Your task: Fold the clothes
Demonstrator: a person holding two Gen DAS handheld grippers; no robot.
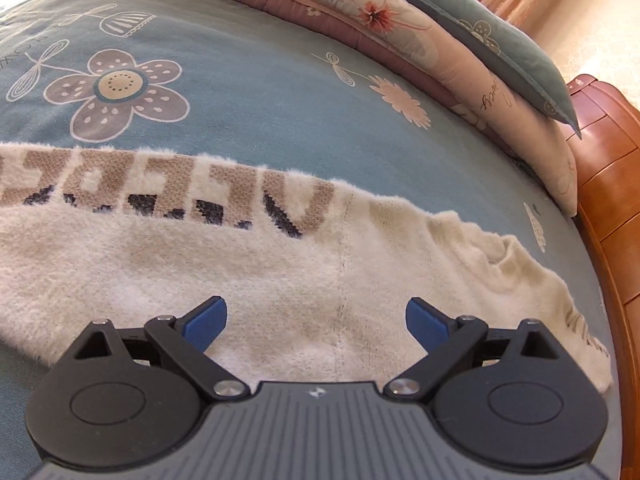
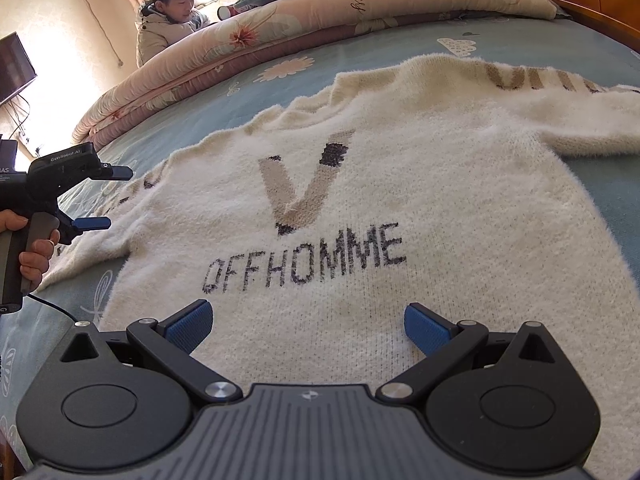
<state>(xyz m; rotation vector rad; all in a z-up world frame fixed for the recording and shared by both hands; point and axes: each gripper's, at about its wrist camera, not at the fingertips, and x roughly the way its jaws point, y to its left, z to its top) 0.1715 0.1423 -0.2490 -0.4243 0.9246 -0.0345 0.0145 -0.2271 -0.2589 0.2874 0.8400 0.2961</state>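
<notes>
Sweater [image 2: 360, 208] flat on bedsheet [image 1: 248, 80]; both claws gaping.

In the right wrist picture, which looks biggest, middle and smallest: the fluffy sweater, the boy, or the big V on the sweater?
1. sweater, biggest, filling most of the view.
2. boy, though he is far back, so he looks smaller than he is.
3. V, close to the boy; unsure.

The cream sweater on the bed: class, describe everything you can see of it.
The sweater is fluffy cream knit, lying flat and unfolded, front up, on the blue floral bedsheet. Its chest bears a large tan and dark V above the dark word OFFHOMME; tan lettering runs along both sleeves. The far sleeve lies across the sheet. The left gripper hovers open by the near sleeve; the right gripper is open above the hem. Neither holds it.
</notes>
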